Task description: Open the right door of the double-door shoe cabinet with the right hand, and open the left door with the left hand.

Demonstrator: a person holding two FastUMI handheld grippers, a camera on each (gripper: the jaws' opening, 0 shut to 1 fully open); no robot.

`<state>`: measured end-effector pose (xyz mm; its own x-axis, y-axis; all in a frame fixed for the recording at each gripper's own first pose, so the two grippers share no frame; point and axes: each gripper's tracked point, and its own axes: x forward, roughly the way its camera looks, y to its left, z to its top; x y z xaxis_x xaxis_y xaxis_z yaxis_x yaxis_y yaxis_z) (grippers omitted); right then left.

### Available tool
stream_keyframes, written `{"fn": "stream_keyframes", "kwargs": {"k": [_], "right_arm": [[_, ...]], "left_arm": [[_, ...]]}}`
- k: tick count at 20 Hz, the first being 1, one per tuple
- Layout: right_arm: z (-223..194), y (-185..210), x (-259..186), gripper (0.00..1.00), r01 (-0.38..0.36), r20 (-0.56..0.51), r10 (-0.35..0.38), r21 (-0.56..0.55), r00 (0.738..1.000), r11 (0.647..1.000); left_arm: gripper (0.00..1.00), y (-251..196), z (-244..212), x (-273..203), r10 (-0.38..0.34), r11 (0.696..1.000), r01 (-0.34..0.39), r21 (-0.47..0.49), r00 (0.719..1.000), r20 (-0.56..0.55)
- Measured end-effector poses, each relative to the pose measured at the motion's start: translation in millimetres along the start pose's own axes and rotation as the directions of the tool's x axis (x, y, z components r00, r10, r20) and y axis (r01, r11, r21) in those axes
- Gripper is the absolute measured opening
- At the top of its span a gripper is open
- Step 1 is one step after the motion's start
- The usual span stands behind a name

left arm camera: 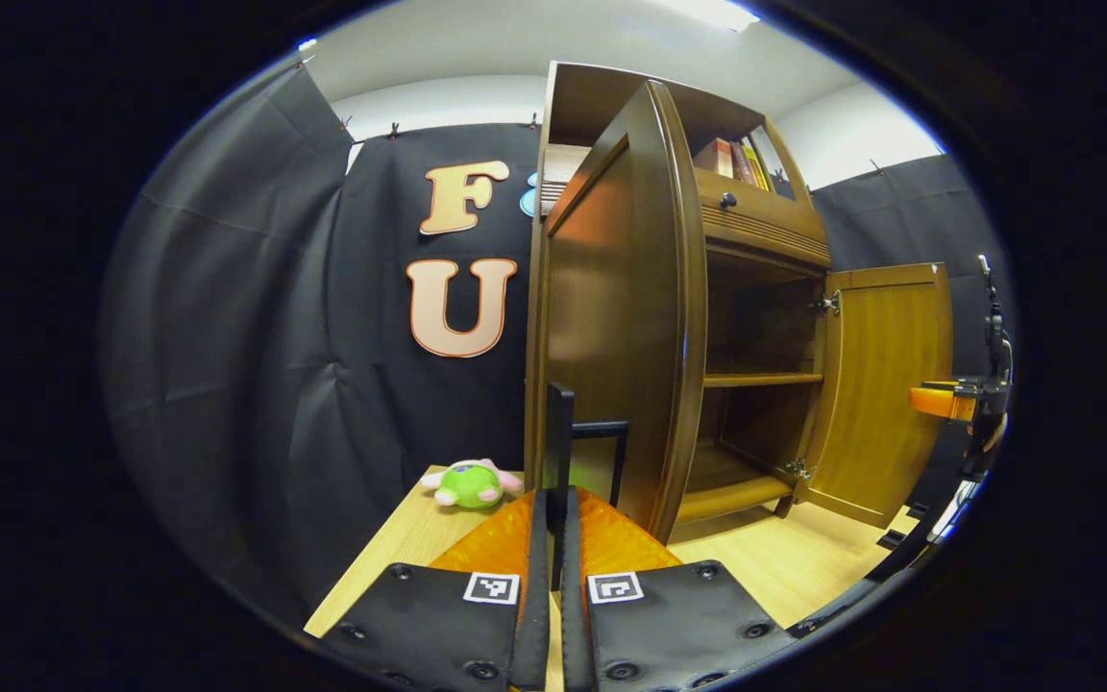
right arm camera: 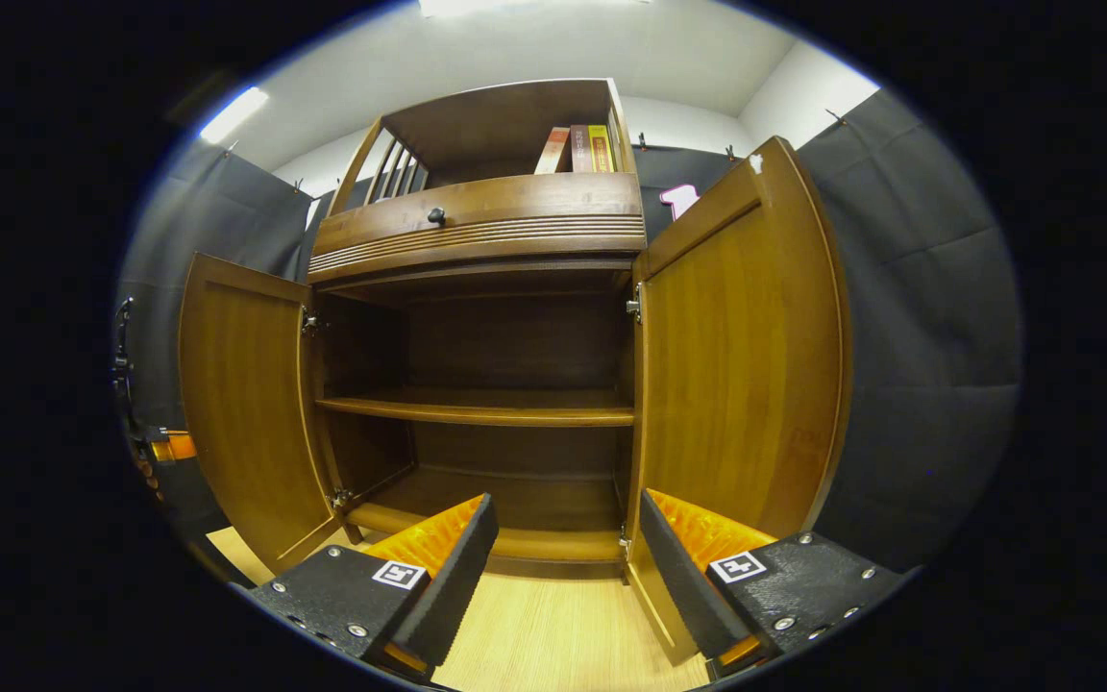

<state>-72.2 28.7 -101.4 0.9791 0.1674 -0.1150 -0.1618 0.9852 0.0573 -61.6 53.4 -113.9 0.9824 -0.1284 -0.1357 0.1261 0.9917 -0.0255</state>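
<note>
Left gripper view: left gripper (left arm camera: 554,538), fingers pressed together on nothing; glossy brown wooden left door (left arm camera: 611,317) swung open at 12 o'clock, plush green toy (left arm camera: 470,483) at 10 o'clock. Right gripper view: right gripper (right arm camera: 563,557) spread wide before the shoe cabinet (right arm camera: 486,240); smooth-panelled right door (right arm camera: 741,356) open at 2 o'clock.

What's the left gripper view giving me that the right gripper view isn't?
Left gripper view adds: a green plush toy on the tabletop, and the left hand-held gripper, apparently closed on a black handle beside the left door. Right gripper view adds: the open right hand-held gripper and the slatted side of the top shelf. Shared: the cabinet with both doors open, right door, books, drawer knob.
</note>
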Motion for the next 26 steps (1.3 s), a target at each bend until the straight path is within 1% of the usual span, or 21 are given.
{"fn": "stream_keyframes", "kwargs": {"k": [3,5,6,9,10,11,16,17,19,20,21,22,24,25,26], "right_arm": [[1.3,7.7,6.3,0.92,-0.01,0.006,0.01,0.001,1.0,1.0],[-0.4,10.1,9.3,0.92,-0.014,0.007,0.014,-0.002,1.0,1.0],[-0.7,11.6,11.4,0.92,-0.014,0.006,0.014,-0.003,1.0,1.0],[-4.1,16.3,16.7,0.92,-0.019,-0.001,0.019,-0.002,1.0,1.0],[-5.2,18.1,17.3,0.92,-0.019,-0.004,0.019,-0.004,1.0,1.0],[-5.9,18.9,19.4,0.92,-0.02,-0.007,0.02,-0.006,1.0,1.0],[-10.8,26.3,24.5,0.92,-0.028,-0.019,0.028,-0.009,0.999,1.0],[-11.9,28.1,24.7,1.0,-0.033,-0.02,0.033,-0.006,0.999,0.999],[-13.5,31.3,25.3,1.0,-0.036,-0.024,0.036,-0.004,0.999,0.999],[-13.5,32.2,24.9,0.92,-0.037,-0.024,0.036,-0.005,0.999,0.999],[-13.9,32.9,25.2,0.92,-0.037,-0.024,0.037,-0.006,0.999,0.999],[-12.8,34.2,25.1,1.0,-0.039,-0.023,0.039,-0.006,0.999,0.999],[-11.8,35.4,23.2,1.0,-0.041,-0.02,0.041,-0.009,0.999,0.999],[-10.1,34.8,22.7,0.92,-0.039,-0.017,0.038,-0.011,0.999,0.999],[-9.7,33.0,22.1,0.92,-0.036,-0.014,0.035,-0.013,0.999,0.999]], "left_arm": [[0.12,22.2,0.3,1.4,0.043,0.999,-0.043,-0.003,0.999,0.005],[0.11,31.5,1.1,2.1,0.052,0.999,-0.052,-0.015,0.999,0.004],[0.08,33.6,0.4,1.4,0.047,0.999,-0.047,-0.018,0.999,0.004],[0.08,35.7,0.8,1.1,0.037,0.999,-0.037,-0.006,0.999,0.003],[0.13,36.3,0.5,0.9,0.036,0.999,-0.036,0.002,0.999,0.003],[0.08,36.4,0.3,1.5,0.035,0.999,-0.035,0.005,0.999,0.003],[0.08,39.1,0.4,-0.5,0.028,1.0,-0.028,-0.006,1.0,0.006],[0.08,40.9,1.7,-1.3,0.037,0.999,-0.037,-0.001,0.999,0.006],[0.08,49.7,2.0,-6.3,0.044,0.999,-0.044,-0.008,0.999,0.006],[0.09,55.9,-0.1,-12.1,0.04,0.999,-0.04,-0.021,0.999,0.006],[0.09,57.8,-1.1,-17.8,0.044,0.999,-0.044,-0.026,0.999,0.007],[0.1,59.5,1.0,-20.9,0.055,0.998,-0.055,-0.022,0.998,0.01],[0.1,60.9,4.1,-28.0,0.083,0.996,-0.083,-0.012,0.996,0.013],[0.09,60.7,5.9,-30.9,0.096,0.995,-0.096,-0.01,0.995,0.015],[0.07,58.2,9.8,-34.0,0.102,0.995,-0.101,-0.013,0.995,0.019]]}}
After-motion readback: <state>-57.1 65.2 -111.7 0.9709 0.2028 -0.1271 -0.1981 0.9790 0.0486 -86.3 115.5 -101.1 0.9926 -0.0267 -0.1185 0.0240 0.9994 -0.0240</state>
